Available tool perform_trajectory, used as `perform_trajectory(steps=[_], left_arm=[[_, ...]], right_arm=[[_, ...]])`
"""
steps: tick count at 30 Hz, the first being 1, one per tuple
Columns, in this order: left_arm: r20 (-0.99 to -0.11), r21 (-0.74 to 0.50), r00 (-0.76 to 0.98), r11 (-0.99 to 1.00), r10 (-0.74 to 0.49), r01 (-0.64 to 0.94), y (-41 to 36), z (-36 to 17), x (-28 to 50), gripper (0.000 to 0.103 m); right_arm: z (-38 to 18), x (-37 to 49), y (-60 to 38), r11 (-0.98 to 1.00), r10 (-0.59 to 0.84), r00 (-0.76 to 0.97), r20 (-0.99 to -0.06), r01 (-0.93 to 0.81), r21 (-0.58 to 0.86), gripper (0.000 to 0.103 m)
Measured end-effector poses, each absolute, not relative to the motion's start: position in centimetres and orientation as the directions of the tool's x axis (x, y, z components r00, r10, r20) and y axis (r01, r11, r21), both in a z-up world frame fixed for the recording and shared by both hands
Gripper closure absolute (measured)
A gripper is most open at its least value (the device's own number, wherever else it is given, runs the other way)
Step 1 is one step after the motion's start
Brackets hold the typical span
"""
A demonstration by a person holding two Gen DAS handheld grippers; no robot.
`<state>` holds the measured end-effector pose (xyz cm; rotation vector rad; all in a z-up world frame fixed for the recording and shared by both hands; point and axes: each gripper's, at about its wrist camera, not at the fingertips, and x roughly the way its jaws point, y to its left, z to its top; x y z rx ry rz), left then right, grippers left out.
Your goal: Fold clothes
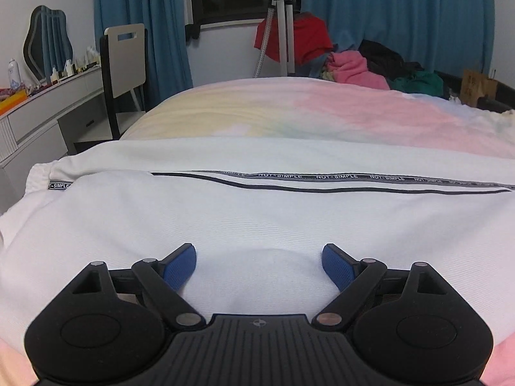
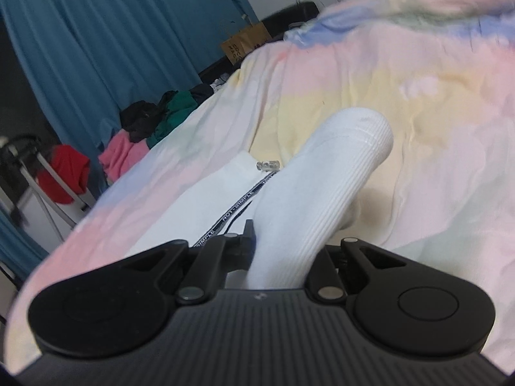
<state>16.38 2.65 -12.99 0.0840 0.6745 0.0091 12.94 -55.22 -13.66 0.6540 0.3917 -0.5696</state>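
Observation:
White trousers (image 1: 225, 206) with a black "NOT-SIMPLE" side stripe (image 1: 338, 180) lie flat across the pastel bed. My left gripper (image 1: 259, 263) is open, its blue pads (image 1: 180, 267) resting low over the white cloth with nothing between them. In the right wrist view my right gripper (image 2: 283, 251) is shut on the ribbed white cuff (image 2: 325, 180) of the trousers, which stands up lifted from the jaws. The striped trouser leg (image 2: 199, 206) lies flat to its left, with a clear cord stopper (image 2: 267, 165) at its end.
The bed has a pastel tie-dye cover (image 1: 322, 112). A heap of red, pink, black and green clothes (image 1: 354, 64) lies beyond its far edge, by a tripod (image 1: 283, 32). A grey desk (image 1: 48, 109) and chair (image 1: 124, 64) stand at left. Blue curtains hang behind.

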Motion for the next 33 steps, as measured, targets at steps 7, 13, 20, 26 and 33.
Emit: perform_trajectory(steps=[7, 13, 20, 26, 33], left_arm=[[-0.623, 0.075, 0.782, 0.997, 0.031, 0.021, 3.2, -12.3, 16.0, 0.015], [-0.617, 0.043, 0.787, 0.999, 0.019, 0.01, 3.8, -11.3, 15.5, 0.015], [-0.585, -0.005, 0.811, 0.999, 0.025, -0.035, 5.2, -9.6, 14.3, 0.015], [-0.567, -0.039, 0.823, 0.998, 0.021, -0.052, 5.7, -8.7, 13.6, 0.015], [-0.536, -0.108, 0.843, 0.994, -0.039, -0.023, 5.6, -8.1, 13.2, 0.015]], right_arm=[[-8.8, 14.3, -48.7, 0.793, -0.517, 0.774, -0.367, 0.594, 0.135, 0.09], [-5.3, 14.0, -36.4, 0.914, -0.392, 0.913, -0.118, 0.371, -0.164, 0.089], [-10.5, 12.4, -21.6, 0.875, 0.01, 0.981, -0.195, -0.103, -0.472, 0.089], [-13.3, 11.4, -18.4, 0.83, 0.093, 0.939, -0.331, -0.256, -0.495, 0.089], [-14.0, 10.8, -16.6, 0.82, 0.081, 0.916, -0.392, -0.285, -0.497, 0.087]])
